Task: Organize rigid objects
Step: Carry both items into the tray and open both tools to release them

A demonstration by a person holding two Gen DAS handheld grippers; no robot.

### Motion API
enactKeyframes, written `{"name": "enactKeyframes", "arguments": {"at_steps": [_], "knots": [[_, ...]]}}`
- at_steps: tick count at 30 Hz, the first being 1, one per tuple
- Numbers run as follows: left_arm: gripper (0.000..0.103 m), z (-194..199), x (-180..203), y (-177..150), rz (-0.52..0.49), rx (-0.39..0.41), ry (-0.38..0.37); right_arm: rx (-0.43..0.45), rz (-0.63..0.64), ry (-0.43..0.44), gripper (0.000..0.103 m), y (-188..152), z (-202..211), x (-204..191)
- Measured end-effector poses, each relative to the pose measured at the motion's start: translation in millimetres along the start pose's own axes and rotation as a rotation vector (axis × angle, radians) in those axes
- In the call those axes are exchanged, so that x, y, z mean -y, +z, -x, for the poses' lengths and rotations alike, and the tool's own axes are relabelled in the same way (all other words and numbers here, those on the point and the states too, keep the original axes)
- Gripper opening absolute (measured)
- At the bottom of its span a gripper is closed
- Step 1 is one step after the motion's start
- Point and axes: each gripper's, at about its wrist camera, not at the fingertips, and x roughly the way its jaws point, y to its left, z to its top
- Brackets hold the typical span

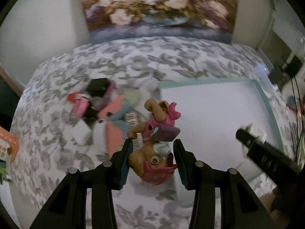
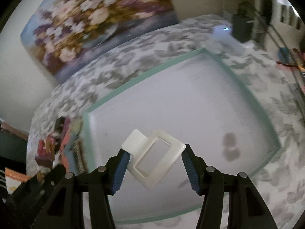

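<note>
A brown toy dog in pink clothes [image 1: 152, 131] hangs head-down between the blue pads of my left gripper [image 1: 153, 143], which is shut on it above the left edge of a white tray with a mint-green rim [image 1: 200, 83]. My right gripper [image 2: 154, 149] is shut on a white rectangular hair claw clip [image 2: 133, 143], held over the tray's bare white floor [image 2: 190, 105]. Left of the tray lies a blurred pile of small pink, black and coral objects [image 1: 103, 103]. A finger of the right gripper [image 1: 266, 152] juts in from the right of the left wrist view.
The tray lies on a bedspread with a grey leaf print [image 1: 114, 64]. A flower painting [image 1: 158, 9] leans on the wall behind. A white device with a blue light [image 2: 225, 30] and dark cables sit at the far right. An orange box [image 1: 9, 143] pokes in at left.
</note>
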Motion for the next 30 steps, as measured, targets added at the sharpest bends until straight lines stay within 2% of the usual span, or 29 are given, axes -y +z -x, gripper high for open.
{"name": "enactKeyframes", "arguments": {"at_steps": [5,14,20,30], "knots": [[0.045,-4,28,-1,-0.042,-0.009,-0.044,0.031,-0.035,-0.053,0.059,11,6,29],[0.045,-34,66,1,-0.125,-0.027,-0.033,0.040,-0.043,-0.091,0.059,13,7,46],[0.046,-37,74,-1,-0.174,-0.001,-0.033,0.021,-0.025,-0.109,0.059,11,0,45],[0.046,-44,74,-1,-0.181,-0.016,-0.034,-0.005,-0.013,-0.123,0.059,8,-8,44]]}}
